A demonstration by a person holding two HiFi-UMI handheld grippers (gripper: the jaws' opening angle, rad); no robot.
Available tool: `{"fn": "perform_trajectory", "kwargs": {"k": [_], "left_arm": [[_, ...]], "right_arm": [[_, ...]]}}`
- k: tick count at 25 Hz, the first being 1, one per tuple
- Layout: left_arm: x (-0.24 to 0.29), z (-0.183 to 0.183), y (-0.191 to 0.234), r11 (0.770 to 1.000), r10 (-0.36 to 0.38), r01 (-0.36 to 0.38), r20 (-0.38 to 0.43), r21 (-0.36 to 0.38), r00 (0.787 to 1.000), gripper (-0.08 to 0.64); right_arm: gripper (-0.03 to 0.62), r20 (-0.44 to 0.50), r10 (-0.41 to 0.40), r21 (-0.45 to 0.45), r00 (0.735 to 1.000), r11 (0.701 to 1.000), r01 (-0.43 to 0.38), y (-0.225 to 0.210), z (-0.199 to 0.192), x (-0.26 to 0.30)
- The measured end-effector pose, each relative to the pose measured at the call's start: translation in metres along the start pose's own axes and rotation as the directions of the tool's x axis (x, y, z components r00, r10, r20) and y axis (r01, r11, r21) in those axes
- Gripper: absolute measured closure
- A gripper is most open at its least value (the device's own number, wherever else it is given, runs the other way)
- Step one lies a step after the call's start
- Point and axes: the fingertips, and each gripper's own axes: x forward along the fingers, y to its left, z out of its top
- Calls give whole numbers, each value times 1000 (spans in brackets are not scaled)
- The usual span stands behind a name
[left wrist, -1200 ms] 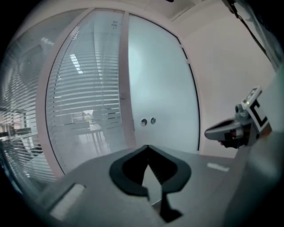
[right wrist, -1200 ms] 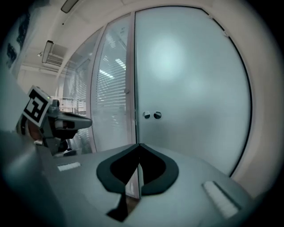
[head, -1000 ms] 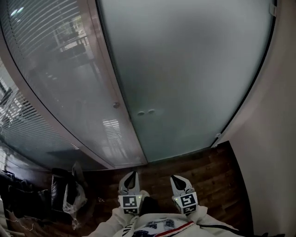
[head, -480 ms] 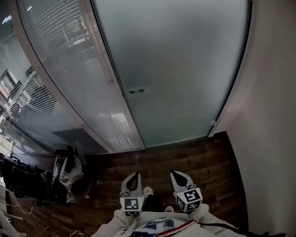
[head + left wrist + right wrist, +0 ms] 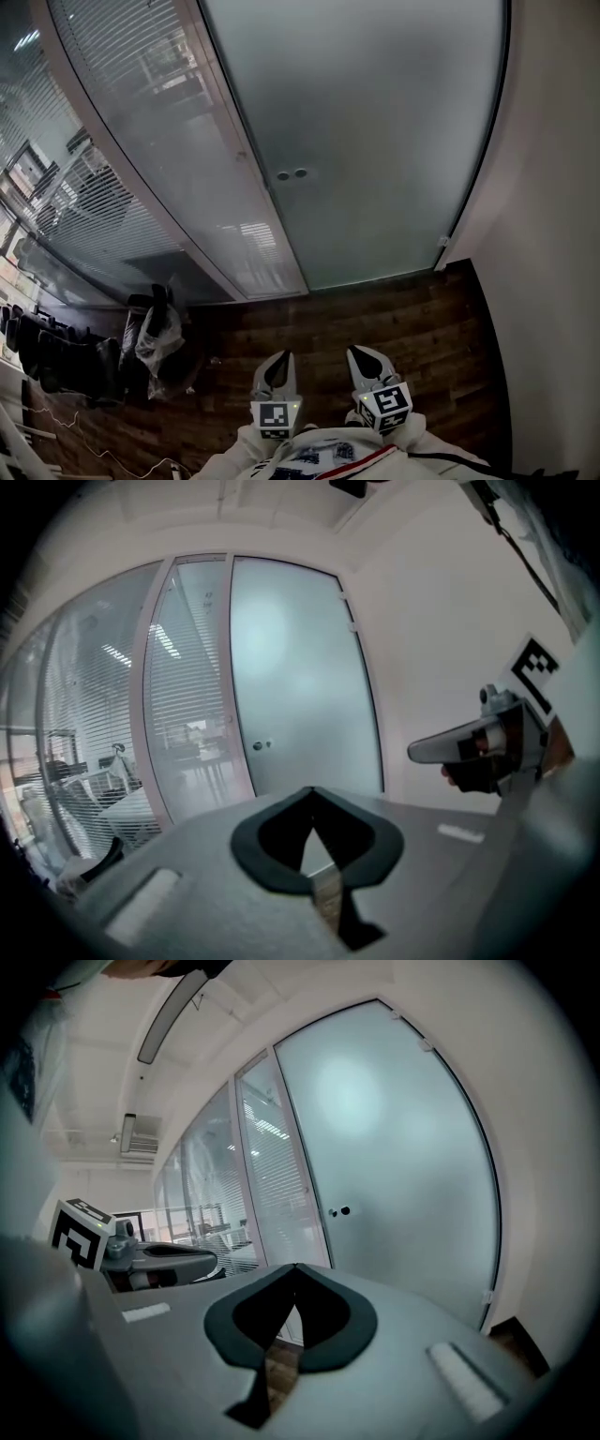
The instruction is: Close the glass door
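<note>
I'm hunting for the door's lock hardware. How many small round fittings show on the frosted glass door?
2. Both sit side by side near the frosted glass door's left edge: left fitting, right fitting. Smaller ones may be too faint to see.

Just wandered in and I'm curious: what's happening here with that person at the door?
A person stands on the wooden floor facing a frosted glass door, which looks shut in its frame. They hold a left tool and a right tool low by the body, both closed and empty, neither touching the door.
</note>
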Motion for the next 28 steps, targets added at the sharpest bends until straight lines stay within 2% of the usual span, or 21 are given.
{"fn": "perform_trajectory", "kwargs": {"k": [5,9,14,18,21,25,28], "left_arm": [[-21,-6,19,1000,1,-1,39,-19,999,557],[-48,-4,47,997,-1,7,78,-75,997,557],[-98,-21,93,999,-34,34,72,-8,997,557],[-130,-43,115,998,-59,60,73,-11,996,557],[-144,-55,125,997,-77,78,74,-4,994,557],[-163,-66,130,995,-99,100,35,-21,994,557],[-176,-62,132,996,-80,81,44,-27,996,557]], "right_arm": [[586,-14,19,-22,1000,1000,-19,33,-2,8],[586,-13,9,-26,1000,1000,-10,73,-4,20],[586,-8,-27,-10,1000,1000,27,141,-19,30],[588,21,-68,-47,997,996,69,184,-29,21],[588,53,-107,-78,993,991,111,204,-38,12],[588,17,-141,-69,990,987,142,217,-52,2],[588,5,-149,-97,989,984,148,216,-59,-7]]}}
